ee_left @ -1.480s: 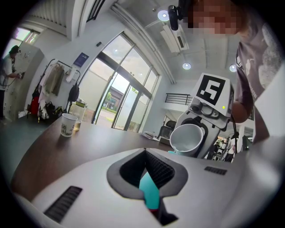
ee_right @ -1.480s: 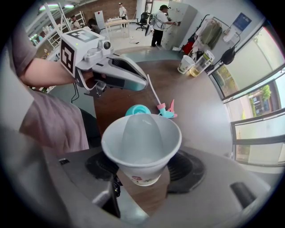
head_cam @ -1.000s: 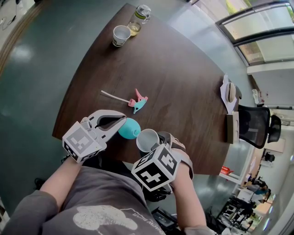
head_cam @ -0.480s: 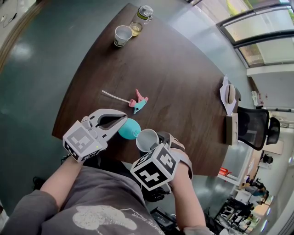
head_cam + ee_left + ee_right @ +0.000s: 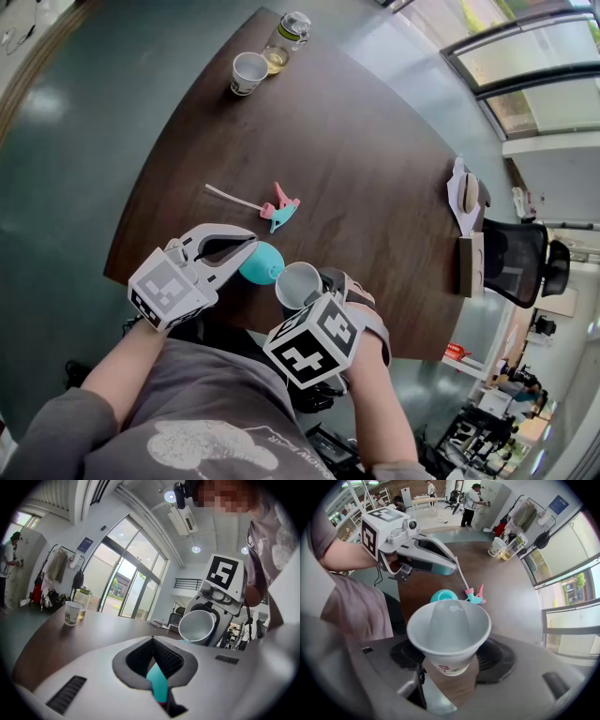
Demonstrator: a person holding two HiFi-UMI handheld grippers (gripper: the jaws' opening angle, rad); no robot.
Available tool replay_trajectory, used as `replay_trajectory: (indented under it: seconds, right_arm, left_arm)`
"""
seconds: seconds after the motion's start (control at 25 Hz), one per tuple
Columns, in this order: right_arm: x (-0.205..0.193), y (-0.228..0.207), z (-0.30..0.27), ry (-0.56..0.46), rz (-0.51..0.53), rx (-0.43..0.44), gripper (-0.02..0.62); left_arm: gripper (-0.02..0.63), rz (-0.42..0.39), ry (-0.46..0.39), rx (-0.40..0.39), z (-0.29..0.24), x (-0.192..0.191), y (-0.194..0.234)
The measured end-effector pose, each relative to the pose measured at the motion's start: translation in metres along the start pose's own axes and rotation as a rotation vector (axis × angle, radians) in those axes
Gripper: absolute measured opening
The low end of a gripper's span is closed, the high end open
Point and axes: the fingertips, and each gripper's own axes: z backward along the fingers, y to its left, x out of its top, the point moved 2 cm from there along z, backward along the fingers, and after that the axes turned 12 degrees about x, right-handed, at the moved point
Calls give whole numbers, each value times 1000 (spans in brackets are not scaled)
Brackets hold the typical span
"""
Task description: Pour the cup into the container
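My right gripper [image 5: 319,284] is shut on a white paper cup [image 5: 300,285] just over the table's near edge. The cup [image 5: 197,626] lies tipped, its mouth turned toward the left gripper. In the right gripper view the cup [image 5: 449,630] shows a pale streak inside; whether that is liquid I cannot tell. A teal container [image 5: 264,264] sits on the table directly left of the cup. My left gripper [image 5: 251,246] is shut on its rim, and a teal sliver [image 5: 157,684] shows between the closed jaws. The teal container [image 5: 444,596] lies just beyond the cup's lip.
At the brown table's [image 5: 375,178] far end stand a second paper cup [image 5: 248,72] and a bottle of yellowish liquid [image 5: 284,39]. A pink and teal clip with a white stick [image 5: 281,208] lies mid-table. Small items [image 5: 469,192] and an office chair [image 5: 520,253] are at the right.
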Motion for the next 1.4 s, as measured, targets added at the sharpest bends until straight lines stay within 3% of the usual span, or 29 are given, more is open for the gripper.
replay_trajectory:
  seconds: [0.24, 0.56, 0.84, 1.16, 1.28, 1.4]
  right_arm:
    - [2, -1, -1, -44, -11, -4, 290]
    - [5, -2, 2, -183, -35, -15, 290]
    - [3, -9, 14, -504, -99, -92, 290]
    - [-15, -11, 24, -684, -121, -206, 290]
    - [-20, -8, 34, -777, -151, -220, 290]
    - [-28, -1, 44, -851, -181, -229, 290]
  left_arm:
    - [6, 9, 3, 15, 1, -2, 1]
    - [6, -5, 14, 28, 3, -1, 0]
    - [6, -40, 33, 17, 4, 2, -9]
    - [6, -92, 31, 12, 12, 14, -17]
    - [6, -152, 31, -9, 16, 20, -29]
    - [6, -158, 19, -31, 20, 24, -41]
